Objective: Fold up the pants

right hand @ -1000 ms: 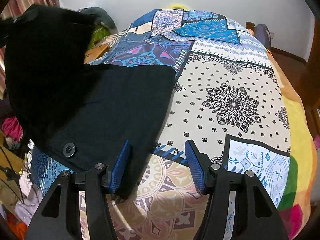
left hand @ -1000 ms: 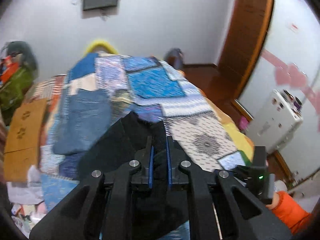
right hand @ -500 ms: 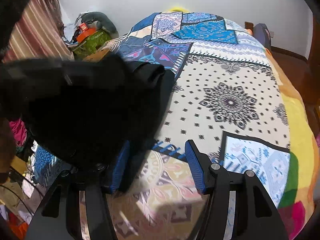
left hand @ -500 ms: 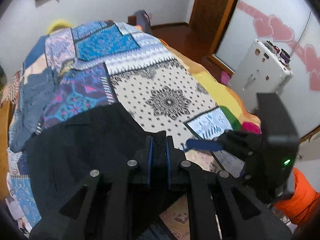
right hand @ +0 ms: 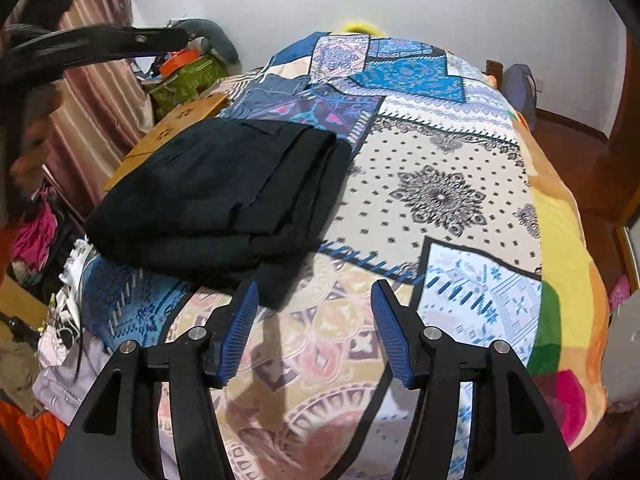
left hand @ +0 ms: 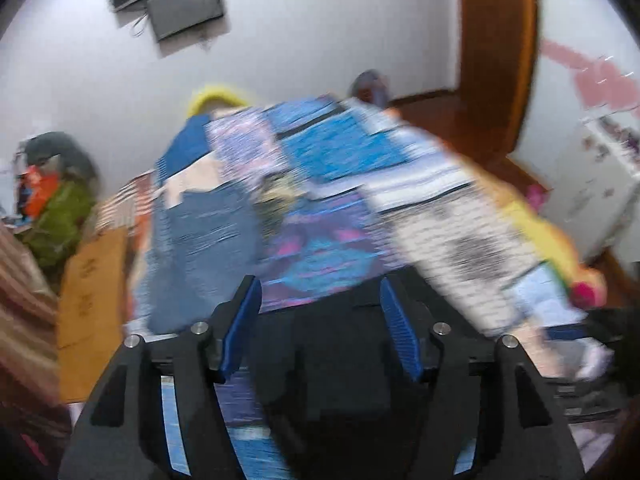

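Note:
The black pants (right hand: pixel 224 200) lie folded in a thick stack on the left side of the patterned bed cover (right hand: pixel 440 200). My right gripper (right hand: pixel 316 308) is open and empty, just in front of the stack's near right corner. My left gripper (left hand: pixel 320 312) is open and empty above the black pants (left hand: pixel 340 360), which lie under its jaws; this view is motion-blurred. The left gripper also shows in the right wrist view (right hand: pixel 100 40) as a dark shape at upper left.
Blue jeans (left hand: pixel 200 236) lie further up the bed on the left. A wooden board (right hand: pixel 168 136) and cluttered clothes (right hand: pixel 60 352) sit left of the bed. A white appliance (left hand: pixel 600 184) and a wooden door frame (left hand: pixel 496 52) stand at the right.
My left gripper let go of the black pants, opened and lifted away. The pants dropped onto the bed as a folded stack. My right gripper stayed open and barely moved.

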Action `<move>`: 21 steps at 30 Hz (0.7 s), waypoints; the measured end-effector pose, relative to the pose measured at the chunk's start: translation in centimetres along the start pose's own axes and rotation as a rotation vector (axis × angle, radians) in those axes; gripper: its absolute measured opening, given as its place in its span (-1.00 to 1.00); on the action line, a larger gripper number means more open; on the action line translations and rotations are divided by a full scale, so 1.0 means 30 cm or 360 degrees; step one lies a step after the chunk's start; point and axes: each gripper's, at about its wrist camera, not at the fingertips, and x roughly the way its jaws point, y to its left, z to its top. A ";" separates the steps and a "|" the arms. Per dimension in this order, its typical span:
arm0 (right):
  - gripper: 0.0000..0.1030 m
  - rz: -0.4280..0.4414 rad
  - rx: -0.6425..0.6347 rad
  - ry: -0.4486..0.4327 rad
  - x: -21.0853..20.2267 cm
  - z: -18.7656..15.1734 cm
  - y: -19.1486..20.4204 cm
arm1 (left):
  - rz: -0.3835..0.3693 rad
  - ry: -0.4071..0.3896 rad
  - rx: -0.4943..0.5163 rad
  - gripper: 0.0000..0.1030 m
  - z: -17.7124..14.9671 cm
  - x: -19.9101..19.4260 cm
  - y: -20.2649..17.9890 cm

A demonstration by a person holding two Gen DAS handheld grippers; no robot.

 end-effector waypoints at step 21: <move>0.16 -0.0159 0.0042 0.0053 0.179 0.178 -0.101 | 0.0038 0.0494 0.0117 0.22 -0.274 0.380 0.222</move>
